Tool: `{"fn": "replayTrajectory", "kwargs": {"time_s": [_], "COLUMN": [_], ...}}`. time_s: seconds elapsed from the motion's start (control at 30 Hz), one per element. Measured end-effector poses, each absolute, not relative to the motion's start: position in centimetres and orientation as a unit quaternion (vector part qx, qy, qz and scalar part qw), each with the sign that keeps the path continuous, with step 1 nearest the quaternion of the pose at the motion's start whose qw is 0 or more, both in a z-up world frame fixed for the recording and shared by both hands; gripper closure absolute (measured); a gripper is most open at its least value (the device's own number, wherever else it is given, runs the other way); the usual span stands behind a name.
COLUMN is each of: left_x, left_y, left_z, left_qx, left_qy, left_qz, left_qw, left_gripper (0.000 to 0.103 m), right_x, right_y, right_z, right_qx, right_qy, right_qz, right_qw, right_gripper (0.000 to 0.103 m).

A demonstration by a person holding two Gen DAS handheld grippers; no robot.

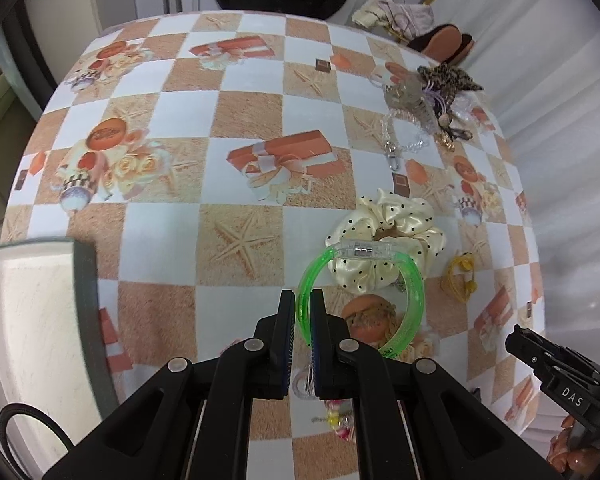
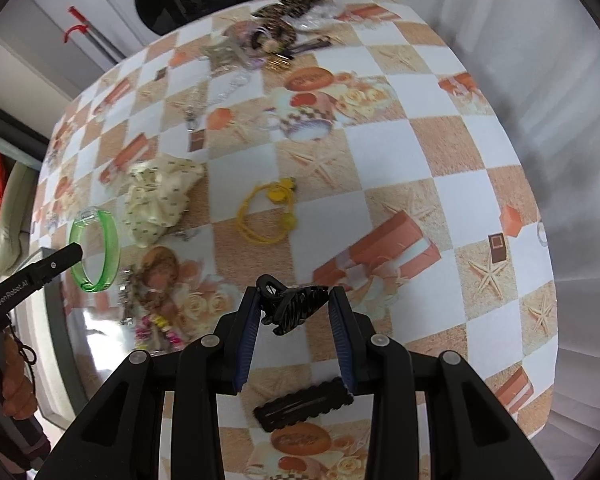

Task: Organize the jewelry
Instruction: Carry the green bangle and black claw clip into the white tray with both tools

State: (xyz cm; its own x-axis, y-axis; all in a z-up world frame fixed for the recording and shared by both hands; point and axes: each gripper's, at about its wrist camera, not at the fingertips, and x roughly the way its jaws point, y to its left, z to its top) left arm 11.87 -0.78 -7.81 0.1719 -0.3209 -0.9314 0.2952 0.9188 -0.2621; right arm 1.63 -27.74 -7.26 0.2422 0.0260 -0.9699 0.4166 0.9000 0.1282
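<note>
In the left wrist view my left gripper point(image 1: 303, 300) is shut on the near rim of a translucent green bangle point(image 1: 415, 284), which hangs clear of the tablecloth. The same bangle point(image 2: 110, 248) shows at the left of the right wrist view, pinched by the left gripper point(image 2: 75, 251). My right gripper point(image 2: 294, 298) is shut on a black claw clip point(image 2: 294, 306), held crosswise between the blue pads above the table. Below it a flat black snap clip point(image 2: 304, 404) lies on the cloth.
A cream dotted scrunchie point(image 1: 384, 236), a yellow hair tie point(image 2: 264, 216) and a colourful bead bracelet point(image 2: 160, 328) lie nearby. More accessories are piled at the far edge point(image 2: 272, 36), with a clear chain with a clasp point(image 1: 400, 140) beside them. A grey-rimmed box point(image 1: 86, 292) stands at the left.
</note>
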Motion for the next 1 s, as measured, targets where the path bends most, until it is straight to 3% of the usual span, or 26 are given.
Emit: {"fn": "replayTrajectory", "kwargs": {"time_s": [0.53,1.0], "left_x": [10.7,11.7], "left_y": [12.9,26.8], "left_z": [-4.2,-8.7], "left_qx": [-0.083,-0.112], "left_qy": [0.58,0.586], "left_qz": [-0.122,0.026], "left_qw": [0.801,0.802], "left_gripper": [0.092,0.092], "right_x": [4.9,11.8], "right_y": [-13.5,3.8], "right_z": [-2.6,-4.5], "right_qx": [0.128,0.061], "right_qy": [0.591,0.6], "right_qz": [0.007,0.154], "right_qw": [0.797,0.783], "right_gripper": [0.065,0.065]}}
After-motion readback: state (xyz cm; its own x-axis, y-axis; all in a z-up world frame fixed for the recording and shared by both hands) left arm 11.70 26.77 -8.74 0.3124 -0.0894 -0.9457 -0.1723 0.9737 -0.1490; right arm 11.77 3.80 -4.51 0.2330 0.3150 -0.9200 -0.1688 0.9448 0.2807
